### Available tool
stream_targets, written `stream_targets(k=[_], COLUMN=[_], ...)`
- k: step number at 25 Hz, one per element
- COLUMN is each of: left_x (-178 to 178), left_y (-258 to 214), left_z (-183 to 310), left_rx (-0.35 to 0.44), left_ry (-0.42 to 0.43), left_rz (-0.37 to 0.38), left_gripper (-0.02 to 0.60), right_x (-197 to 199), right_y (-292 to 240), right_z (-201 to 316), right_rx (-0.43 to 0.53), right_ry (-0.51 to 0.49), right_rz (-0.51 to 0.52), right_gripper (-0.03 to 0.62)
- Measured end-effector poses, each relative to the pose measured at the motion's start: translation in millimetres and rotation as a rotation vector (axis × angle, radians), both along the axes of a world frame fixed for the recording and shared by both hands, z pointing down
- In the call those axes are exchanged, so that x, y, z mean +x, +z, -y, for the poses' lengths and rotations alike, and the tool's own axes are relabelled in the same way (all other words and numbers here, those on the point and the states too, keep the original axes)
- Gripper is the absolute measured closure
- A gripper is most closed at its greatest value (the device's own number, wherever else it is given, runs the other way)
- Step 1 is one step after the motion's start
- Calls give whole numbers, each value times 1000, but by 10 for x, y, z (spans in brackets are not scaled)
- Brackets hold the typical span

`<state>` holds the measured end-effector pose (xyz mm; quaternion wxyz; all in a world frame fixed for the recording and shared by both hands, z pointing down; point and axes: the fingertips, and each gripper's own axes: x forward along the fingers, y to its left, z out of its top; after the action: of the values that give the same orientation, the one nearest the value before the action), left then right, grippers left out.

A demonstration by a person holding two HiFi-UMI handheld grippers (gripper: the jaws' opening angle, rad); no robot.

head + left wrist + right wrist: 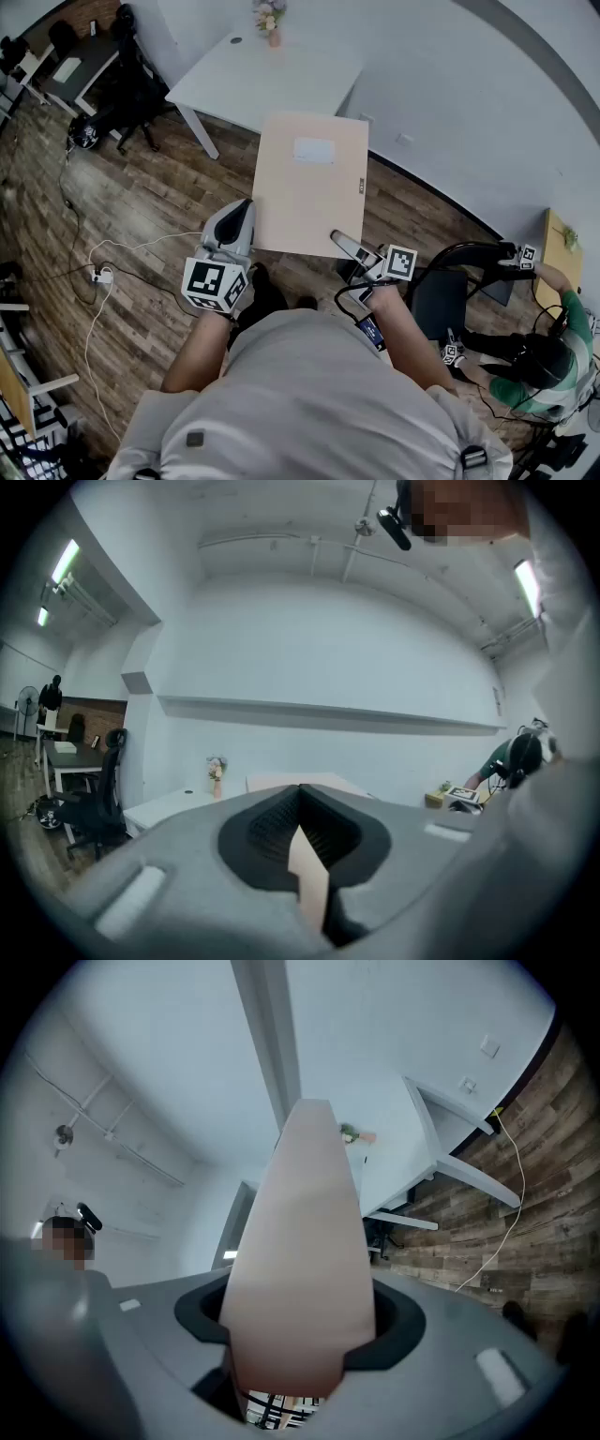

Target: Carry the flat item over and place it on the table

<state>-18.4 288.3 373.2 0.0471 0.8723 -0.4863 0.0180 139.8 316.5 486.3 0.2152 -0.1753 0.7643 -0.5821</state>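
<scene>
Task is partway: the board [309,187] is up in the air, carried flat in front of me over the wood floor [141,216], not yet set down. The table [234,80] is ahead. In the head view the board's far edge sits just by the table's near edge, maybe overlapping it, but I judge it is not resting there. Left to do: close the gap, lower, release.

Left gripper [246,214] pinches the board's near-left corner. In the left gripper view the board [309,874] shows edge-on as a thin strip in a narrow gap, jaws closed on it. Right gripper [339,239] has the near-right edge. In the right gripper view the board [305,1241] lies broad between jaws that stand fairly wide and fills the gap, so I read that as a grip too.

Hard to make out:
- The right pads' contact is covered by the board itself.
- The board's underside is hidden.
- How high the board is above the tabletop is unclear from this steep angle.
- The white label [314,150] on the board is too small to read.
- The vase [272,28] at the table's far side is blurry.
- My own body blocks the floor below.
</scene>
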Motion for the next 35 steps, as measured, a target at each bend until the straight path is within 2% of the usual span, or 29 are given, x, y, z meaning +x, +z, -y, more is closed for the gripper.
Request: stream_targets(k=[7, 15, 22, 29, 35], left_x=[-102, -385, -781, -1213, -1511], left_y=[-10, 72, 165, 47, -27], left_z=[43, 274, 695, 1279, 1563], left_rx=[-6, -18, -29, -22, -9], left_ry=[4, 4, 24, 92, 134], left_rz=[-4, -20, -42, -41, -40], left_gripper=[581, 581, 581, 581, 581], right_x=[-122, -359, -725, -1230, -1530], right_y=[-7, 64, 125, 20, -52], right_z=[21, 231, 663, 1231, 1508], right_rx=[-6, -24, -31, -24, -19], right_ry=[-4, 6, 34, 80, 125], right_rz=[-3, -6, -14, -12, -4], right_gripper=[293, 293, 293, 293, 293])
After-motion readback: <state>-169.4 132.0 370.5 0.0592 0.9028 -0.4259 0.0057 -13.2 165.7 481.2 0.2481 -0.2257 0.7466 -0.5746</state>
